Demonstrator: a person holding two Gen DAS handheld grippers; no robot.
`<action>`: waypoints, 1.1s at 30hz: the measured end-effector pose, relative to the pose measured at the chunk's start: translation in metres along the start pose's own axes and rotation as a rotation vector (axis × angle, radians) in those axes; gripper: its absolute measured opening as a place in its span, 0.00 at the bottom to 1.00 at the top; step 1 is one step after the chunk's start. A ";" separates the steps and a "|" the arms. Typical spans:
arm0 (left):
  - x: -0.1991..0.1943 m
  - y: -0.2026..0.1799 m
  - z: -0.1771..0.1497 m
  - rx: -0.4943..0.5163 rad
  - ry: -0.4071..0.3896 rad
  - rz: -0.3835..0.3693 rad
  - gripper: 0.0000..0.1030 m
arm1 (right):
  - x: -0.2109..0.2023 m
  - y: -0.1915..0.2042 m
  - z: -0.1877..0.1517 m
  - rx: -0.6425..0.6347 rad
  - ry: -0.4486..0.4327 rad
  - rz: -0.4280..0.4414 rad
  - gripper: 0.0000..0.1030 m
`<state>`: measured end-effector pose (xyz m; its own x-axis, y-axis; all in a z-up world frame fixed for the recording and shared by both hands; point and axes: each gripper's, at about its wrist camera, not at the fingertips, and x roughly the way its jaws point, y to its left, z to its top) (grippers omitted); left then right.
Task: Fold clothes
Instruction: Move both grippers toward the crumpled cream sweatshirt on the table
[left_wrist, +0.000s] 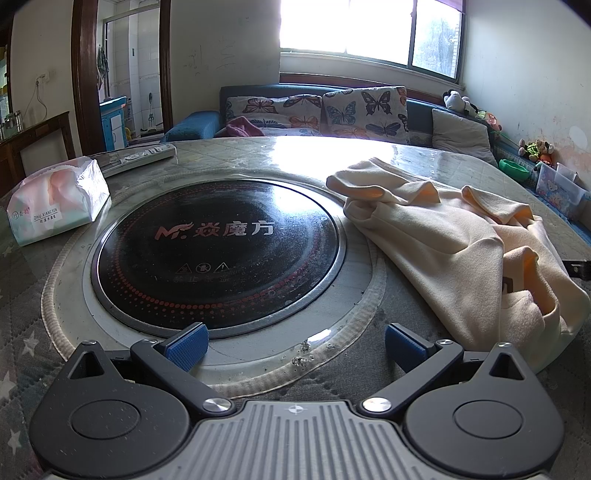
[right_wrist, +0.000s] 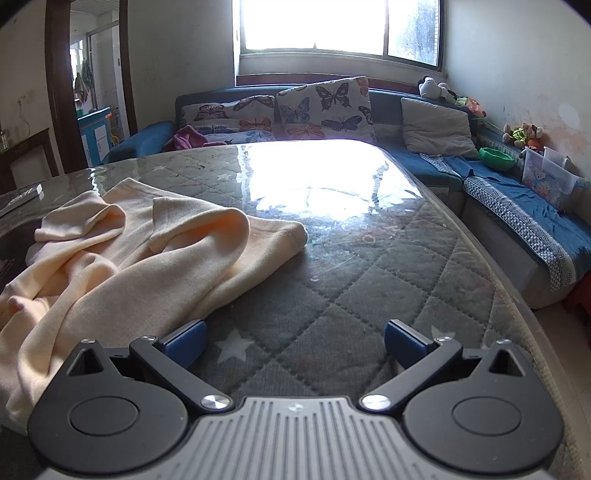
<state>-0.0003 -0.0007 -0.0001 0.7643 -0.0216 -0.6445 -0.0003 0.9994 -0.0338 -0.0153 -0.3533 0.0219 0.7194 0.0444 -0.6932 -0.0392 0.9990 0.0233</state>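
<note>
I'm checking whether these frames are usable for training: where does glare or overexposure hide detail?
Left wrist view: the window is blown out, and glare whitens the far table; the cream garment stays readable. Right wrist view: the same window washes out and a white patch covers the table; fisheye bends the edges.

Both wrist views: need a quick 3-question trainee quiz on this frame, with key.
1. True or false: the left gripper is shut on the cream garment.
2. What lies on the table left of the round cooktop? A) tissue pack B) green bowl C) plush panda
3. Fill in: the garment is ____, not folded.

Key: 1 false, both the left gripper and right gripper are open and hold nothing; 2 A, the tissue pack; 3 crumpled.
</note>
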 end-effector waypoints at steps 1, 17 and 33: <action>0.000 0.000 0.000 -0.002 0.001 0.003 1.00 | 0.000 0.000 0.001 0.002 0.007 0.006 1.00; -0.005 -0.008 -0.002 -0.027 0.008 0.054 1.00 | -0.072 0.018 -0.032 0.012 -0.098 0.079 1.00; -0.040 -0.036 0.001 -0.029 0.001 -0.003 1.00 | -0.098 0.046 -0.043 -0.018 -0.109 0.163 1.00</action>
<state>-0.0304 -0.0358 0.0277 0.7637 -0.0245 -0.6451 -0.0168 0.9982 -0.0578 -0.1175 -0.3124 0.0605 0.7730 0.2079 -0.5993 -0.1734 0.9780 0.1156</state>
